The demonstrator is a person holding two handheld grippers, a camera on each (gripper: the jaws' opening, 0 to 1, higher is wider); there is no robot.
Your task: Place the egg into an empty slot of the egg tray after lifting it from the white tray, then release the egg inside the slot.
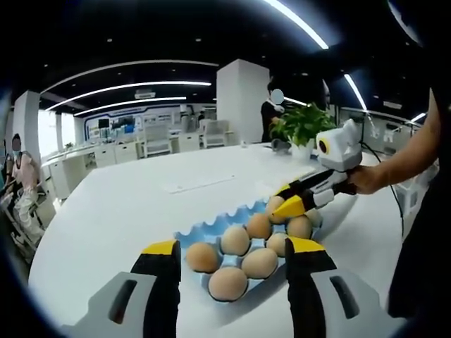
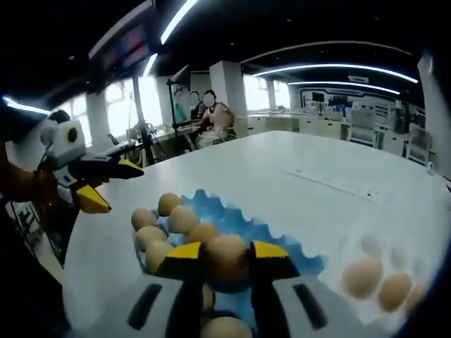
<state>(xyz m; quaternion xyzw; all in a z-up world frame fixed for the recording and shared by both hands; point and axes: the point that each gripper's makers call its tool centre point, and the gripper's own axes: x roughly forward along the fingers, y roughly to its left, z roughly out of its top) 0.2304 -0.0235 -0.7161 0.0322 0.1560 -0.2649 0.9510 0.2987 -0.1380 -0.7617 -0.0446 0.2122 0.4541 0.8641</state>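
Right tongs [image 2: 225, 262] clamping egg [image 2: 227, 255] (axis unclear) above egg tray [image 2: 296, 262], left tongs [image 1: 232, 252] open

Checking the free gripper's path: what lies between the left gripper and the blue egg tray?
Bare white table. In the left gripper view, the open left gripper hovers at the near edge of the blue egg tray, whose nearest brown eggs show between its yellow-tipped jaws.

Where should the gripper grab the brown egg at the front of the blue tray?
Probably around the rounded upper part of the brown egg, coming down from above. It sits low in a cup of the blue scalloped egg tray, with other eggs close beside it, so only its top is free. The open left gripper already stands to either side of it.
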